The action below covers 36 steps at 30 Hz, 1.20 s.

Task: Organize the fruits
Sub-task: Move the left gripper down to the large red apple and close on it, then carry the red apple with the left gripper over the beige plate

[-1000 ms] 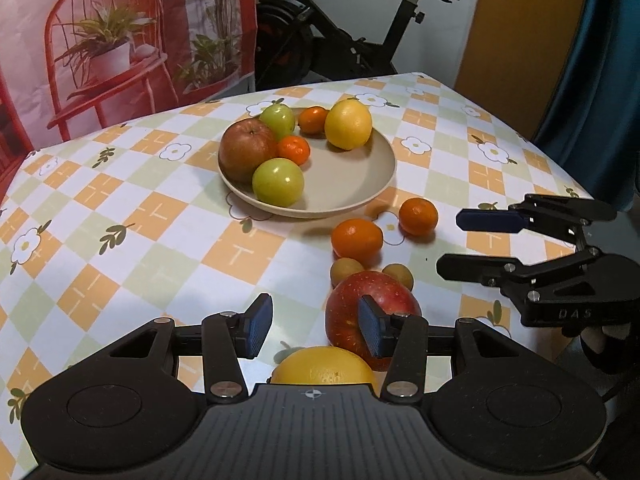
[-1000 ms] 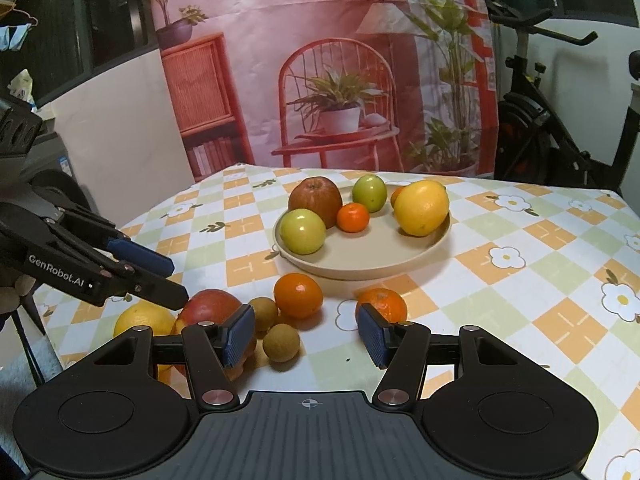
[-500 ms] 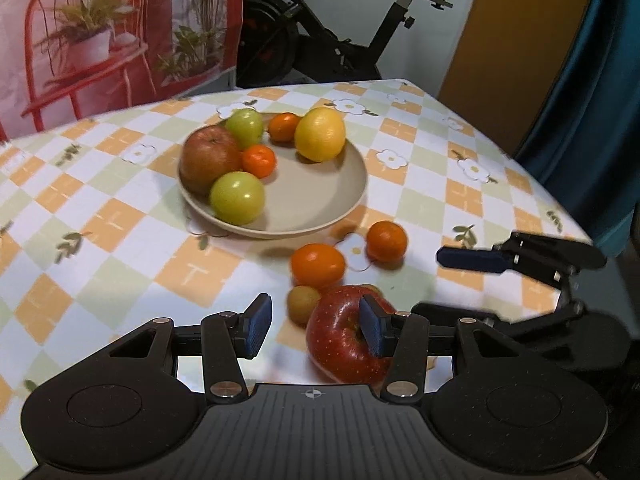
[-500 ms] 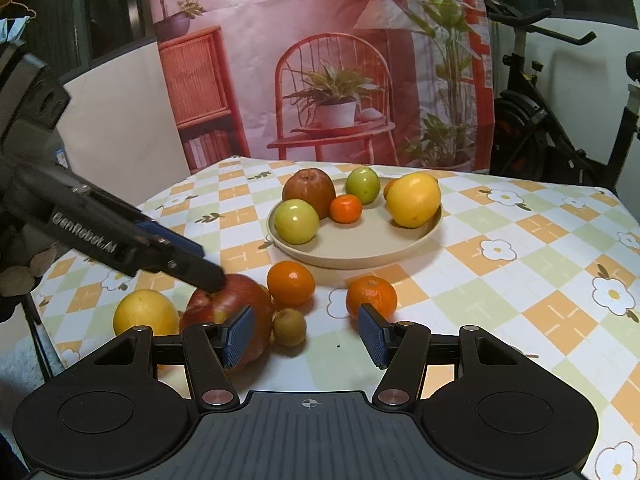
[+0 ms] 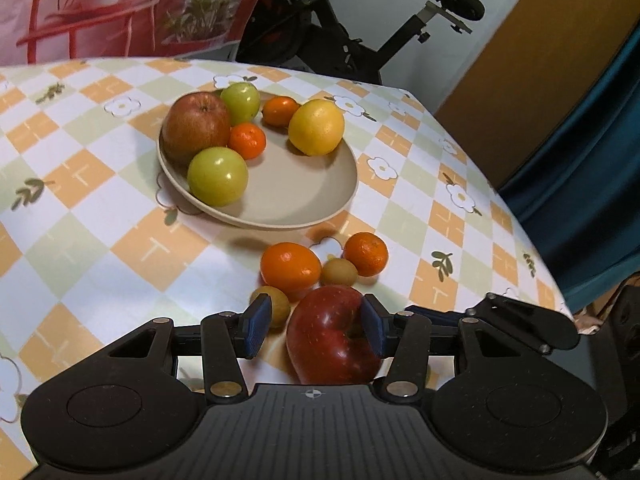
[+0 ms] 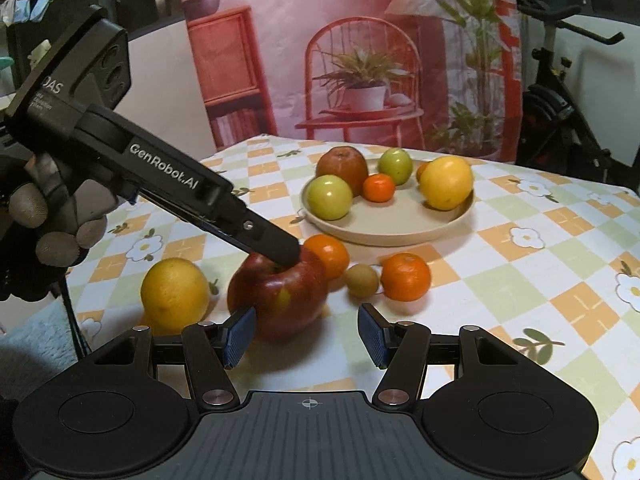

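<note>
1. Left gripper (image 5: 316, 330), bottom centre of its view: jaws spread around the red apple (image 5: 334, 338). Right pad at the apple's flank, contact uncertain; left pad clear of it. No grip yet.
2. Right gripper (image 6: 306, 338), bottom centre of its view: open and empty above the tablecloth (image 6: 520, 280).
3. Step in hand: picking up the apple, which sits on the cloth, lower centre.
4. Next, probably: centre the jaws, close, lift toward the plate (image 5: 320, 200) at upper centre, where space remains.
</note>
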Available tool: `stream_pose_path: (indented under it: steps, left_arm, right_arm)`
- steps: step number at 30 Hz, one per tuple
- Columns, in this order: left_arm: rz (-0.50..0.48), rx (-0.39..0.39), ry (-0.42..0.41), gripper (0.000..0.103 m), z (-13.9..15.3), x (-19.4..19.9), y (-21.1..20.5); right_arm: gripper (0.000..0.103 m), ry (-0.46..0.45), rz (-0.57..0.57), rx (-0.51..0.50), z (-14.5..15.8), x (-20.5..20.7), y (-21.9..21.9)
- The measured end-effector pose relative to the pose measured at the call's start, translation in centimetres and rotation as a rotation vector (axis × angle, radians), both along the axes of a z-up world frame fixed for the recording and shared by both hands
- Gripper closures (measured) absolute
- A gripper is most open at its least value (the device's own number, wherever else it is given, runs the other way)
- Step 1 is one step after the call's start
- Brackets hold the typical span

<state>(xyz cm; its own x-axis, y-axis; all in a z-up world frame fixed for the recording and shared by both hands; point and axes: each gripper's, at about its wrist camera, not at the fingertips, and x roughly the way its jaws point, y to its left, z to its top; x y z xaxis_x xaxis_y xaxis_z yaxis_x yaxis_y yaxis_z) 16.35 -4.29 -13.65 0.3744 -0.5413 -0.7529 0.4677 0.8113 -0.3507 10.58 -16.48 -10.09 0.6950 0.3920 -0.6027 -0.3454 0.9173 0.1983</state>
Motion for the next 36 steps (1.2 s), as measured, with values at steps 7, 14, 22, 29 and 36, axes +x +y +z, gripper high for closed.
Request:
stream_pose_path:
  steps: [7, 14, 22, 29, 36]
  left_arm:
    - [-0.046, -0.034, 0.038, 0.052, -0.6, -0.2, -0.7]
    - [-0.063, -0.037, 0.041, 0.053, -0.8, 0.0, -0.9]
    - [-0.06, -0.007, 0.018, 0.06, 0.0, 0.4, -0.4]
    - [-0.048, -0.019, 0.019, 0.064, 0.2, 0.7, 0.7]
    - [-0.046, -0.035, 0.014, 0.064, 0.1, 0.6, 0.7]
  right_arm:
    - [0.049, 0.026, 0.052, 0.007, -0.6, 0.6, 1.0]
    - [0.046, 0.036, 0.055, 0.023, -1.1, 1.1, 0.9]
    - [0.045, 0.042, 0.077, 0.018, -1.4, 2.1, 1.5]
    - [0.043, 0.034, 0.096, 0.012, -1.5, 2.6, 2.1]
    - [0.044, 0.033, 0.09, 0.027, -1.7, 2.7, 1.8]
